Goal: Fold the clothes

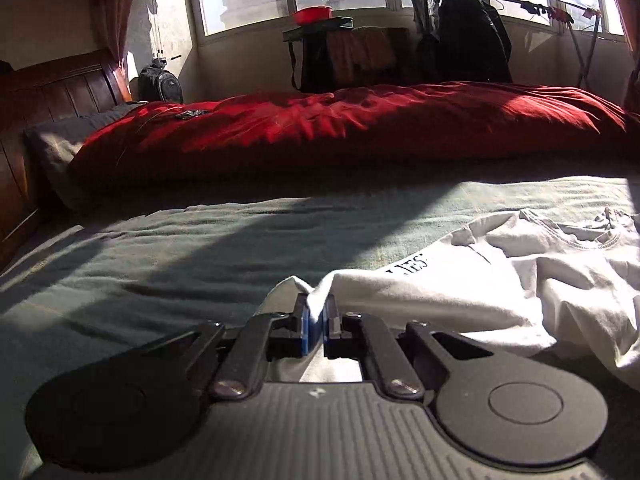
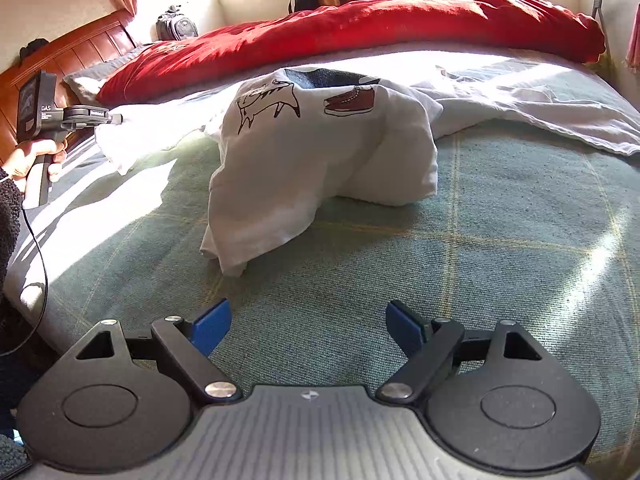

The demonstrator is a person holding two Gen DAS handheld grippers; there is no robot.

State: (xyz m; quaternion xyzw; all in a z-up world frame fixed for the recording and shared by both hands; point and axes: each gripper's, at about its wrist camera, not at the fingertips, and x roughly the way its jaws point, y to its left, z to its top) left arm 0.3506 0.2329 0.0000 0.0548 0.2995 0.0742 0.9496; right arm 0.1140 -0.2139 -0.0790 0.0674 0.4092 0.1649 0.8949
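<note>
The left hand (image 2: 34, 160) grips its handle at the left edge of the right wrist view, dark fuzzy sleeve at the wrist, tool angled down toward the bed. The left gripper (image 1: 318, 312) is clamped tight, blue pads squeezed onto a pinch of the white cotton T-shirt (image 1: 500, 280), and the cloth runs taut from the jaws off to the right across the bed. The right gripper (image 2: 308, 324) hangs tilted down over the green checked woven bedspread (image 2: 460, 260), jaws spread wide, blue pads well apart, nothing between them and nothing touched. Just ahead of it, the white shirt is bunched into a raised hump (image 2: 320, 152), printed drawings of a striped cat and a red sneaker showing on top. Beyond the shirt lies a rumpled red duvet (image 2: 360, 28) along the far side of the bed.
</note>
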